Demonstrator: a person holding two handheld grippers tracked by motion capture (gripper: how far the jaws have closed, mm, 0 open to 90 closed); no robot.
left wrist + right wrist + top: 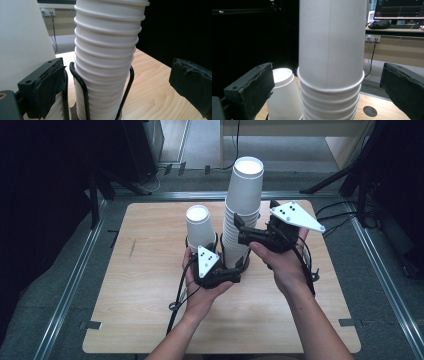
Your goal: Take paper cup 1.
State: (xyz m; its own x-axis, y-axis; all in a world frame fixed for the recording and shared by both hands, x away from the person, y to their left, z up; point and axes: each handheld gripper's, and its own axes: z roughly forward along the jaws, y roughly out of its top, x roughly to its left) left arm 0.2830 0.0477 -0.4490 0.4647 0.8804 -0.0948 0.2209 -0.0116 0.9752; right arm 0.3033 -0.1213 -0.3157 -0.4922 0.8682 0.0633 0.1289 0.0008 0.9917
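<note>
Straddling the cup stack (243,205) at frame centre, we hold the right gripper (327,92) open around its top cup, not yet lifted; the left gripper (110,85), also open, flanks its base.

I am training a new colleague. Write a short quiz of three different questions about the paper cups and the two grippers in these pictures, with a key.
1. True or false: the tall stack of cups stands mouth-down in a black wire holder.
2. Which gripper has its jaws on either side of the upper part of the tall stack? A. left gripper B. right gripper
3. Fill in: the short stack of cups stands to the ____ of the tall stack in the high view.

Key: 1 true; 2 B; 3 left.
</note>
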